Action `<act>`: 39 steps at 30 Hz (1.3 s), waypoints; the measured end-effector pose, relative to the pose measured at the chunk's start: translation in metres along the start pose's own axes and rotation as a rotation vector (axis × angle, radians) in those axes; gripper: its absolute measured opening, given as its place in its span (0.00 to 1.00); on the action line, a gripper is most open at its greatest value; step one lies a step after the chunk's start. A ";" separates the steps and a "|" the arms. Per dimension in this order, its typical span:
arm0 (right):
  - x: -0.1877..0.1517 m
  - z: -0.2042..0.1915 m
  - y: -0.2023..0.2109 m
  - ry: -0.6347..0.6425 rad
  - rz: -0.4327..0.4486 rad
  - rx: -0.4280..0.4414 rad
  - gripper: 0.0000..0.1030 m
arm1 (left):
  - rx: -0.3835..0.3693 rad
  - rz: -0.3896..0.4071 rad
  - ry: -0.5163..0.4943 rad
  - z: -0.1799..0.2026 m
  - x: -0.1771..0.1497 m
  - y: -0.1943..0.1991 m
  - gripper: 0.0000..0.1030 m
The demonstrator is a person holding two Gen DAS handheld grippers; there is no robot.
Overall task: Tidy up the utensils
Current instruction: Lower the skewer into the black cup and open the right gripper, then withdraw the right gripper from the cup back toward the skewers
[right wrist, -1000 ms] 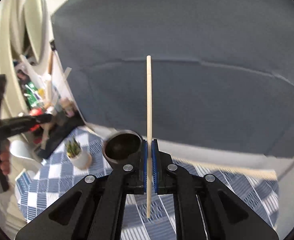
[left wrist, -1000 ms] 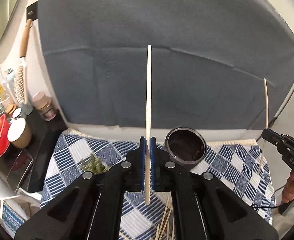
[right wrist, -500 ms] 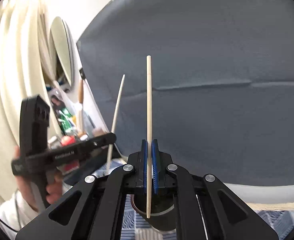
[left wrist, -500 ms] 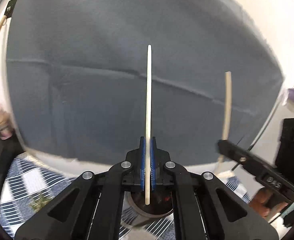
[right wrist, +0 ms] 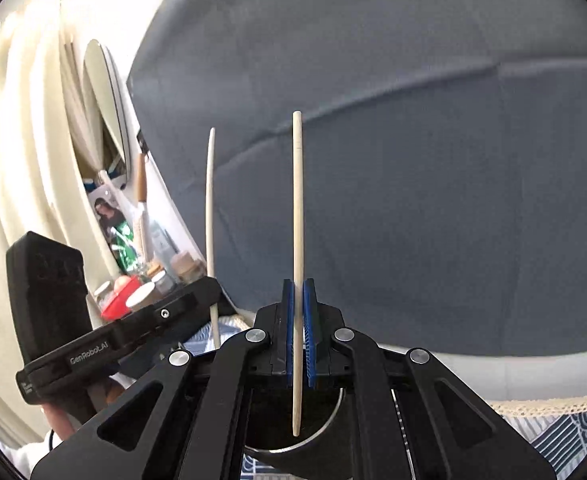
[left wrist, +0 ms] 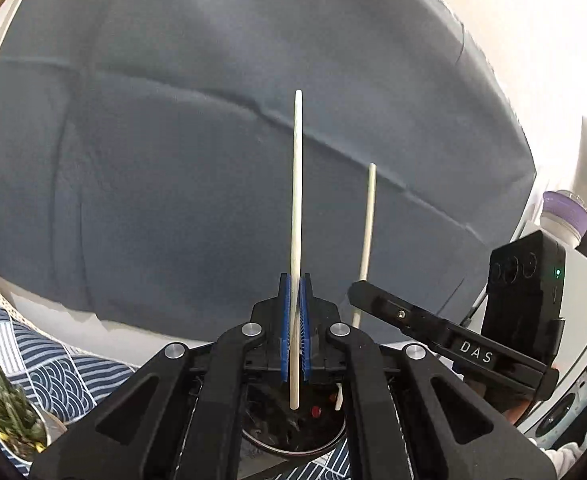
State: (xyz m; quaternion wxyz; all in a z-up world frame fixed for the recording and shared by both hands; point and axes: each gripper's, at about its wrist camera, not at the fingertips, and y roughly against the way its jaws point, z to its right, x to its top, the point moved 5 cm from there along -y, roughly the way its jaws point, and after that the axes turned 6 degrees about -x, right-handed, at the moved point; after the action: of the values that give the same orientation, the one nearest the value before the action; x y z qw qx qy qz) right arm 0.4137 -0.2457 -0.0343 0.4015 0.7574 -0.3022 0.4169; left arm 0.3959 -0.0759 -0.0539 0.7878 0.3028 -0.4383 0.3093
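Note:
My left gripper (left wrist: 294, 312) is shut on a pale wooden chopstick (left wrist: 296, 208) held upright, its lower end over the mouth of a dark round metal cup (left wrist: 293, 436). My right gripper (right wrist: 298, 312) is shut on a second chopstick (right wrist: 297, 220), also upright, its lower end over the same cup (right wrist: 317, 446). Each gripper shows in the other's view: the right gripper (left wrist: 357, 292) with its chopstick (left wrist: 367, 224) just right of mine, the left gripper (right wrist: 209, 288) with its chopstick (right wrist: 210, 208) just left.
A blue and white patterned cloth (left wrist: 33, 360) covers the table. A small potted plant (left wrist: 9, 420) stands at the left. A grey fabric backdrop (left wrist: 173, 160) fills the back. Jars and a red container (right wrist: 121, 296) crowd a shelf at the far left.
Both grippers have moved in toward each other and over the cup, each still holding its chopstick upright. The cup has gone from ahead of the fingers to beneath them.

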 end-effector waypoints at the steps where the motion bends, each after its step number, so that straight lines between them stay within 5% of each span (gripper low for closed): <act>1: -0.004 0.001 -0.003 -0.001 -0.010 0.002 0.05 | 0.002 -0.004 0.000 -0.002 -0.005 -0.003 0.05; 14: -0.036 0.004 -0.005 0.017 -0.118 -0.045 0.09 | 0.067 -0.063 0.002 -0.014 -0.039 0.009 0.05; 20: -0.026 0.002 0.022 0.042 -0.098 -0.116 0.10 | 0.108 -0.071 -0.024 -0.010 -0.034 0.029 0.28; 23: -0.021 -0.002 0.037 0.063 -0.098 -0.152 0.32 | 0.118 -0.057 -0.033 -0.009 -0.026 0.048 0.44; 27: -0.014 -0.009 0.056 0.078 -0.102 -0.198 0.48 | 0.125 -0.045 -0.044 -0.004 -0.016 0.070 0.54; 36: -0.006 -0.032 0.110 0.057 -0.062 -0.256 0.82 | 0.144 -0.033 -0.048 0.006 0.001 0.119 0.80; 39: -0.005 -0.043 0.130 0.049 -0.042 -0.281 0.83 | 0.158 -0.031 -0.026 0.005 0.002 0.136 0.87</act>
State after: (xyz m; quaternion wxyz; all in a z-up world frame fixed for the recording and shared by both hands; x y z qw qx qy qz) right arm 0.2919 -0.2722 0.0218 0.5195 0.6894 -0.3319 0.3804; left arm 0.2918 0.0057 -0.0215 0.7603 0.3748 -0.4179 0.3268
